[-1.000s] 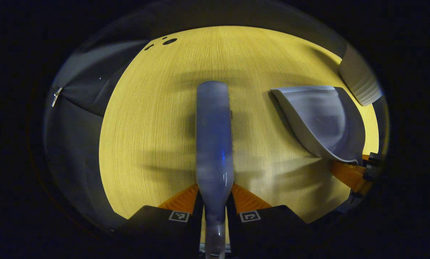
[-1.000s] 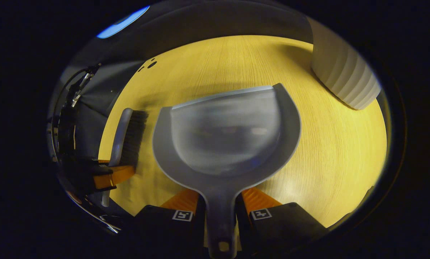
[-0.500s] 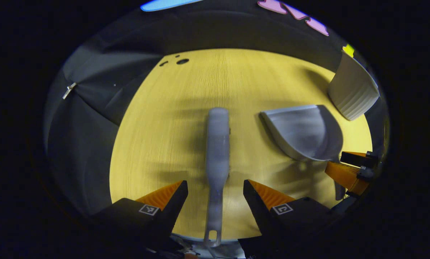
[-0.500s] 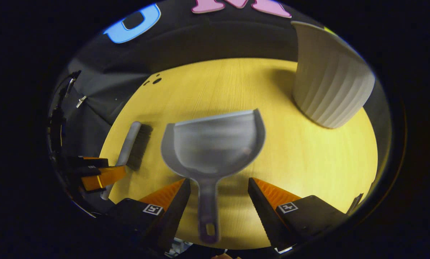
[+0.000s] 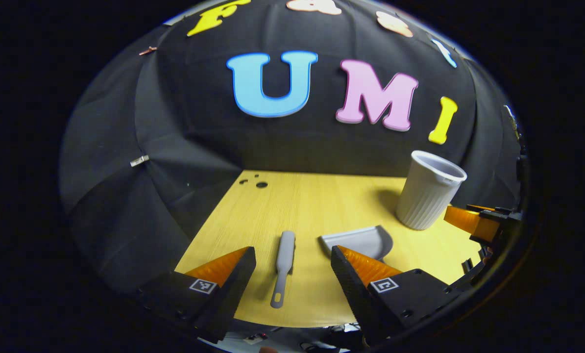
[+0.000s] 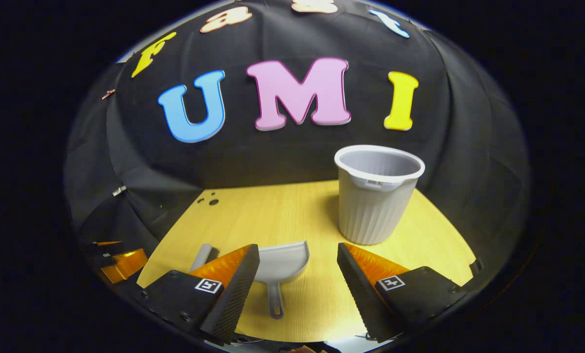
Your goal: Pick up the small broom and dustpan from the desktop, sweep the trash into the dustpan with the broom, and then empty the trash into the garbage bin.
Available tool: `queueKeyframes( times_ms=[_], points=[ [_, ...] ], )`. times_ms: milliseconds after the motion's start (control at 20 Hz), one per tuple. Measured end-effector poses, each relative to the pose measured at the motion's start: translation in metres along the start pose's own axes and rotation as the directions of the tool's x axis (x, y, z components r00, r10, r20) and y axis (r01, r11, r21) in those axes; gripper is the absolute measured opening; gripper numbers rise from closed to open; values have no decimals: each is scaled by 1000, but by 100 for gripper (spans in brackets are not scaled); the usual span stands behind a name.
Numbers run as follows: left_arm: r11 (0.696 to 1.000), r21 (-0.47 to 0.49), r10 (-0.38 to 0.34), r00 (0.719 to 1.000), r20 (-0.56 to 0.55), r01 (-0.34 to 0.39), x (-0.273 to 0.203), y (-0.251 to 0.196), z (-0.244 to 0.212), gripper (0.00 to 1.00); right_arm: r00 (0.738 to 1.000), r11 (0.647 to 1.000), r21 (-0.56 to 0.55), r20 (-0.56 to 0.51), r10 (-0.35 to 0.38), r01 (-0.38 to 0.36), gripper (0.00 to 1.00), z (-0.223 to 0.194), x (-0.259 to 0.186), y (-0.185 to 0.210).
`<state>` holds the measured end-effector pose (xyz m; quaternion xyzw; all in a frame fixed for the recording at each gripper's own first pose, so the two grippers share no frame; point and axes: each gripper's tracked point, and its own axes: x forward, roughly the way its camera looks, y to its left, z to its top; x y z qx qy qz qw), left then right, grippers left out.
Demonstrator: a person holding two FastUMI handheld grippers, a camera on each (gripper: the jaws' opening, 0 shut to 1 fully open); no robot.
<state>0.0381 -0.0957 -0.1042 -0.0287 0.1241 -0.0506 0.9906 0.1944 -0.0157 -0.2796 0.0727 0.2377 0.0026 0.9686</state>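
broom (image 6: 204,256): bristles hidden by right gripper finger | dustpan (image 5: 358,240): near edge behind left gripper finger

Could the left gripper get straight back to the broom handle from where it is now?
Probably yes: the left gripper is open, the broom lies flat ahead between its fingers, and the dustpan sits apart alongside.

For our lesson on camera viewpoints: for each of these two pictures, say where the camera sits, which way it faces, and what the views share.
Left gripper view: rides the left gripper, above the desk's near edge, facing the back wall; its open fingers flank the broom.
Right gripper view: rides the right gripper, facing likewise; its open fingers flank the dustpan.
Shared: broom, dustpan, garbage bin, desk; each shows the other gripper at its edge.
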Motion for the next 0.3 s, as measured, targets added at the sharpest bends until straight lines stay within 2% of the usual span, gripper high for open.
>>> queueKeyframes(
  times_ms=[100, 200, 300],
  points=[
    [1000, 13, 10, 996, 94, -12, -28, 1, 9, 98, 997, 999, -43, 80, -7, 10, 99, 13, -27, 3],
    [999, 41, 23, 980, 199, -32, -56, -3, 10, 97, 990, 994, -100, 139, -18, 32, 99, 14, -47, 5],
    [998, 48, 33, 966, 257, -47, -85, -10, 9, 98, 988, 989, -149, 152, 7, 16, 99, 5, -63, 14]
  ],
)
